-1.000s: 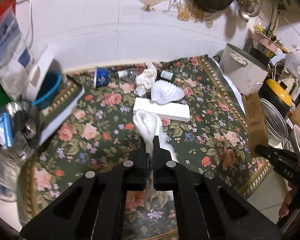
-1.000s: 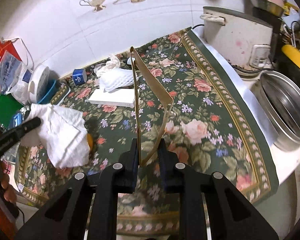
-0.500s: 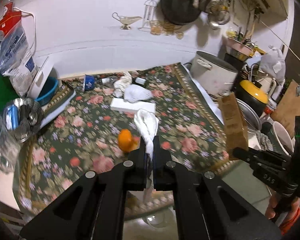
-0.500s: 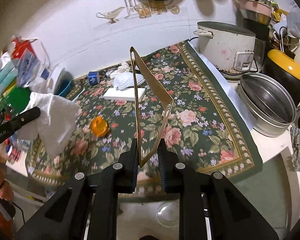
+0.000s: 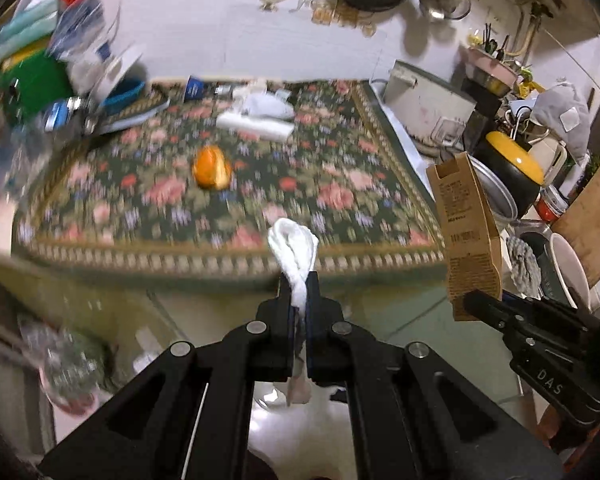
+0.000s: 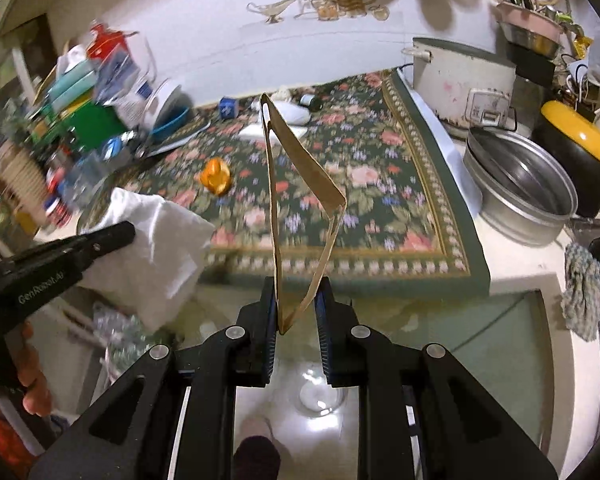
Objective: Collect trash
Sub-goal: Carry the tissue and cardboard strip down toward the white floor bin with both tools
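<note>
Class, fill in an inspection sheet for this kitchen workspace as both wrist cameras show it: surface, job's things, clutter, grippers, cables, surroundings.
Surface: floral cloth covers the counter.
Job's things: white tissue and flattened brown carton are held clear of the counter; orange piece, white box and crumpled white paper lie on the cloth.
Clutter: bags and containers stacked at the left end.
Grippers: left gripper shut on the tissue; right gripper shut on the carton.
Cables: cord behind the rice cooker.
Surroundings: metal basin, yellow-lidded pot, tiled wall.
</note>
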`<state>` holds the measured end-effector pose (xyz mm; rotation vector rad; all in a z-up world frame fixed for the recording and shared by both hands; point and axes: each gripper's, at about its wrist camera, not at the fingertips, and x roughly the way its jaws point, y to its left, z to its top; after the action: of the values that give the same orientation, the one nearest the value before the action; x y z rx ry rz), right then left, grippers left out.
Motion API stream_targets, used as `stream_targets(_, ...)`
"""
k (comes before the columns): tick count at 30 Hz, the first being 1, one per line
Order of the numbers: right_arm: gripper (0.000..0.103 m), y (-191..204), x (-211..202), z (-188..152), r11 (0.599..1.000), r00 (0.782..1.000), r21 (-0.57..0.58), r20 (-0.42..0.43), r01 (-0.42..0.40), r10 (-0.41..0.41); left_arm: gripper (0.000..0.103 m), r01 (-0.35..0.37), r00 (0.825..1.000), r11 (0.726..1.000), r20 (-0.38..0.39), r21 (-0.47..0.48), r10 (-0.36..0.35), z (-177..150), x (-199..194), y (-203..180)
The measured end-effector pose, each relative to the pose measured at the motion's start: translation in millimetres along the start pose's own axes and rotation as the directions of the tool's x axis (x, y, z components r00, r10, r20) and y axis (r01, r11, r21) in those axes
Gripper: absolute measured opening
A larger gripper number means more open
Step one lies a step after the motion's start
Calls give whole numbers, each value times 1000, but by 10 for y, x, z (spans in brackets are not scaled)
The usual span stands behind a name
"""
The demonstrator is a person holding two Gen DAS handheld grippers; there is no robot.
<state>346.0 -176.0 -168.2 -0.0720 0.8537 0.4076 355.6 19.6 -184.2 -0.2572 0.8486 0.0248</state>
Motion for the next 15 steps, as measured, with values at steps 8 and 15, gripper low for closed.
stream_targets(8, 17, -261, 152, -496, 1000, 997, 7, -82, -13, 14, 3, 10, 992, 998, -127, -59, -17, -623, 350, -127)
stream_targets(15, 16, -416, 603, -960, 998, 991, 53, -130, 33, -25, 3, 16, 968, 1000, -251, -7, -17, -1213, 1148, -48)
